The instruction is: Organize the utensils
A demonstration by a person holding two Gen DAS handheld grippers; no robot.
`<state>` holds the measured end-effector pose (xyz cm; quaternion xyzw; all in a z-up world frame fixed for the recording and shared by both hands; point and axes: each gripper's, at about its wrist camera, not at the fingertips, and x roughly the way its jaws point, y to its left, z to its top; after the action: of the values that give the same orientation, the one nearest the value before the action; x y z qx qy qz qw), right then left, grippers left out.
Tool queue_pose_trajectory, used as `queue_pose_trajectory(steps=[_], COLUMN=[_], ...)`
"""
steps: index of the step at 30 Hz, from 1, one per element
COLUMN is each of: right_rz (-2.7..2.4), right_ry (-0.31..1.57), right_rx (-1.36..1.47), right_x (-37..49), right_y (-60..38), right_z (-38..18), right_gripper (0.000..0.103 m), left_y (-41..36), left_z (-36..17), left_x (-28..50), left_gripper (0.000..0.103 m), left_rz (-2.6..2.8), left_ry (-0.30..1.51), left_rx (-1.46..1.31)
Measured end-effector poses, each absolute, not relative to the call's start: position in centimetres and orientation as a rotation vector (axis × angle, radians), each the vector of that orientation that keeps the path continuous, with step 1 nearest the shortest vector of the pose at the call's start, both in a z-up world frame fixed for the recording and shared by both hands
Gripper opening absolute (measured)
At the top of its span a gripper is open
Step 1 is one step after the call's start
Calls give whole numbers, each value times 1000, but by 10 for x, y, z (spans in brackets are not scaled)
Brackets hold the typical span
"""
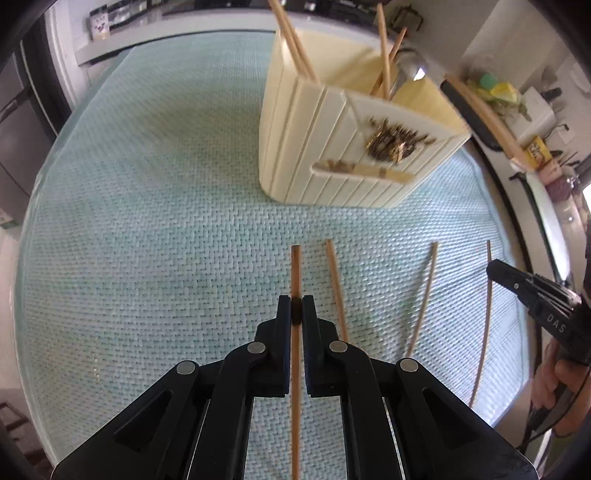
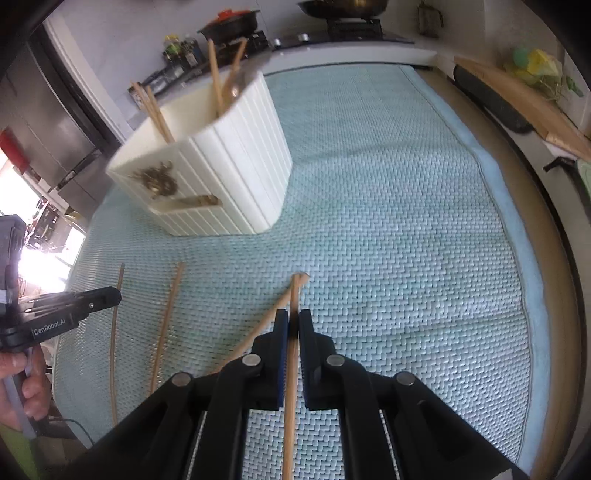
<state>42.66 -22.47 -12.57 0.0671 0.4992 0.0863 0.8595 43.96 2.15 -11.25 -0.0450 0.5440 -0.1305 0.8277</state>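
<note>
A cream ribbed utensil holder (image 1: 332,147) (image 2: 221,173) stands on the woven mat, with several wooden chopsticks and a metal spoon (image 1: 410,68) sticking out. My left gripper (image 1: 296,308) is shut on a wooden chopstick (image 1: 295,269) that points toward the holder. Three more chopsticks lie on the mat to its right, the nearest one (image 1: 336,284) close by. My right gripper (image 2: 293,323) is shut on another chopstick (image 2: 294,295), with a loose chopstick (image 2: 273,314) lying just left of it. Each gripper shows at the edge of the other's view, the right one (image 1: 496,271) and the left one (image 2: 110,295).
The pale green woven mat (image 1: 147,221) (image 2: 406,221) covers the table. A wooden cutting board (image 2: 517,96) and dark tray sit beyond the right edge. A stove with pans (image 2: 343,14) stands at the back. Two loose chopsticks (image 2: 166,317) lie at the left.
</note>
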Motion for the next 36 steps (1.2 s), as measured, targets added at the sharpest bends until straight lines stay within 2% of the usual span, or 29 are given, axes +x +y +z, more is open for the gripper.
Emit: queue_pose_trajectory(steps=[7, 13, 17, 25, 36], right_rz=[264, 269, 261, 247, 260], right_ry=[788, 568, 474, 404, 398], right_rx=[47, -35, -74, -84, -40], right_x=[378, 313, 302, 302, 299], right_y=[-209, -200, -191, -187, -195], right_z=[-39, -2, 16, 47, 60], right_gripper=[6, 6, 6, 5, 5], left_y=[33, 47, 53, 52, 48], left_z=[-28, 16, 37, 51, 58], left_x=[385, 354, 334, 331, 328], left_gripper=[4, 3, 3, 2, 0], left_rz=[-347, -376, -380, -402, -418], left_ry=[895, 740, 673, 642, 652], left_rx=[-105, -125, -119, -138, -117])
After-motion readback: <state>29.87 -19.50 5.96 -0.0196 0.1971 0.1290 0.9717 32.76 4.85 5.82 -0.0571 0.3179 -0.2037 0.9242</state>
